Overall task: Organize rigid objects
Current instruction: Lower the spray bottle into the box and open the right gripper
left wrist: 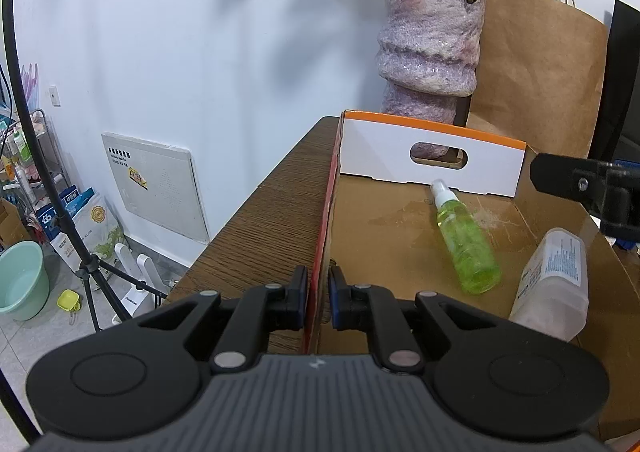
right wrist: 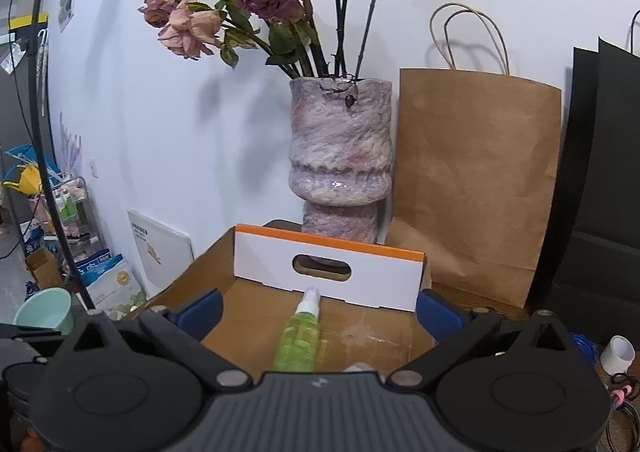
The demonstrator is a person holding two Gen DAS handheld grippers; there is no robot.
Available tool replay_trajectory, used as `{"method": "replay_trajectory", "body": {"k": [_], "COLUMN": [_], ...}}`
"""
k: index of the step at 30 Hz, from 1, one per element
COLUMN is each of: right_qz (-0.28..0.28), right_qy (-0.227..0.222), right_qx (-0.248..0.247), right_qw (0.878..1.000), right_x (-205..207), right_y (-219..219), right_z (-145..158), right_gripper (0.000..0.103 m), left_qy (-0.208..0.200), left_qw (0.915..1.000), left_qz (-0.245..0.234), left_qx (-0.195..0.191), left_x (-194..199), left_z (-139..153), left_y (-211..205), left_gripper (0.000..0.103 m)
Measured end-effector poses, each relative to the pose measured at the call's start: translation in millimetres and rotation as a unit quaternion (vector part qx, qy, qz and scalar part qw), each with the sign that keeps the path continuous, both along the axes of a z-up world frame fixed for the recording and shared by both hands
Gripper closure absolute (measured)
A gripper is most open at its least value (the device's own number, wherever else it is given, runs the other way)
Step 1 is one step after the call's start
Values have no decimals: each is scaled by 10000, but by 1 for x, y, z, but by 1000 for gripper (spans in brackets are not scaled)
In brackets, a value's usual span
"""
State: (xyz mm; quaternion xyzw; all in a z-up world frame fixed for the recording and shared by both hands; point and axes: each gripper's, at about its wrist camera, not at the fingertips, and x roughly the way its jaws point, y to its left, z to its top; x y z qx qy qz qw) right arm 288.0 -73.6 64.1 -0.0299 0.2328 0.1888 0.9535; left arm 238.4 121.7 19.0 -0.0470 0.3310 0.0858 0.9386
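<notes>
An open cardboard box (left wrist: 400,236) with a white, orange-edged end wall lies on a wooden table (left wrist: 264,228). My left gripper (left wrist: 318,292) is shut on the box's left wall, one finger on each side of it. Inside the box lie a green spray bottle (left wrist: 466,240) and, nearer the right wall, a clear bottle with a printed label (left wrist: 554,280). My right gripper (right wrist: 320,310) hangs over the near end of the box (right wrist: 372,280), open wide, with the green spray bottle (right wrist: 300,344) lying below it, untouched. One of its fingers (left wrist: 580,183) shows at the right of the left wrist view.
A purple vase (right wrist: 340,155) of dried roses and a brown paper bag (right wrist: 476,179) stand behind the box against the wall. A black bag (right wrist: 600,171) is at the right, with a white cup (right wrist: 618,354) and cables below. A tripod stand (left wrist: 80,252) and green bucket (left wrist: 20,280) are on the floor at left.
</notes>
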Motion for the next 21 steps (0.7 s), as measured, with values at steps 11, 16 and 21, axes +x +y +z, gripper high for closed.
{"method": "replay_trajectory", "body": {"k": [11, 16, 21], "right_qz": [-45, -119, -266], "right_qy": [49, 52, -54], "right_qx": [-192, -161, -148], "right_qw": [9998, 9998, 9995], "right_x": [0, 1, 0], "right_y": [-2, -9, -23], "right_z": [-6, -7, -2], "right_gripper": [0, 0, 0], "left_qy": [-2, -2, -1], "left_qw": [10000, 10000, 10000], "left_qz": [-3, -2, 0], "left_qx": [1, -2, -2], "left_x": [0, 0, 0], "left_z": [0, 0, 0], "left_y": [0, 0, 0], "left_gripper": [91, 91, 91]}}
